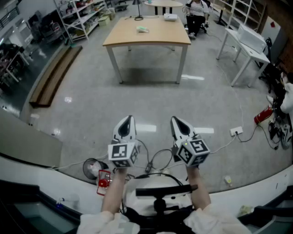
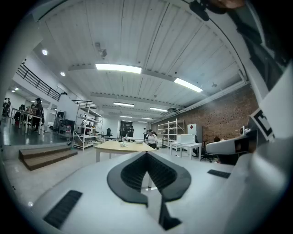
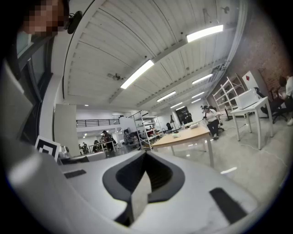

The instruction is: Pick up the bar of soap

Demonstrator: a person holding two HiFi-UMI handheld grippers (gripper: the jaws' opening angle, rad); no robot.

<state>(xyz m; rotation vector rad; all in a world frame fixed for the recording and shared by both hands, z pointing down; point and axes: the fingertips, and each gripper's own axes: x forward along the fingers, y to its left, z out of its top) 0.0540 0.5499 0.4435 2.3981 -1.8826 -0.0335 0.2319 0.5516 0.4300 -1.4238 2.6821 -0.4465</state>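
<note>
A small pale green bar of soap (image 1: 143, 29) lies on a light wooden table (image 1: 151, 39) far ahead across the grey floor. In the gripper views the bar of soap (image 2: 123, 144) (image 3: 176, 135) is only a tiny pale spot on that table. I hold both grippers level and side by side, close to my body and well short of the table. On my left gripper (image 1: 129, 120) the jaws meet at the tip with nothing between them. My right gripper (image 1: 176, 120) is shut too and empty.
A white box (image 1: 170, 17) and a lamp base (image 1: 137, 17) stand at the table's far end, where a person (image 1: 197, 11) sits. White tables (image 1: 249, 45) line the right, a wooden bench (image 1: 52, 77) and shelves (image 1: 82, 18) the left. A red extinguisher (image 1: 263, 115), a power strip (image 1: 236, 132) and a bin (image 1: 93, 168) are on the floor.
</note>
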